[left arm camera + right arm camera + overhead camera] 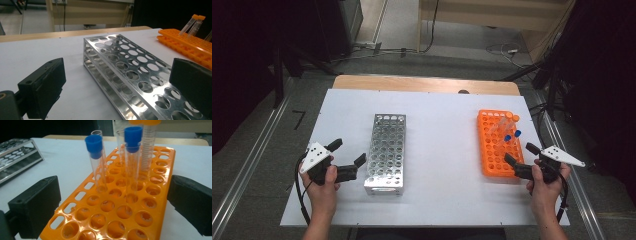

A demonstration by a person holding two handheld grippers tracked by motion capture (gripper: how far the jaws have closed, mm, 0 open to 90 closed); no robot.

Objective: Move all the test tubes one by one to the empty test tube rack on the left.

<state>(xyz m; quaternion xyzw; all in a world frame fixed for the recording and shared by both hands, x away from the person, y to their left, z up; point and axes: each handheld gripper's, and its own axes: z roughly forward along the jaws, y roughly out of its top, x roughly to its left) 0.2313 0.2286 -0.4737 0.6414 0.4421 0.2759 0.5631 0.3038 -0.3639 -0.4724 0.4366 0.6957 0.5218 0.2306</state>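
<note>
Surface: white table top (437,200), wooden strip along the far edge.
Orange rack (498,145): near the right edge; holds two blue-capped tubes (95,162) and taller orange-capped tubes (192,23) toward its far end.
Metal rack (386,152): left of centre, all holes vacant.
Right gripper (522,156): at the orange rack's near end, jaws spread wide, nothing between them.
Left gripper (348,152): just beside the metal rack's near left corner, jaws released, holding nothing.
Step in hand: approach, apparently to move tubes from the orange rack to the metal one; no tube taken yet.
Next move: right jaws to straddle the nearer blue-capped tube, clamp squarely, lift straight up clear of its neighbours.
</note>
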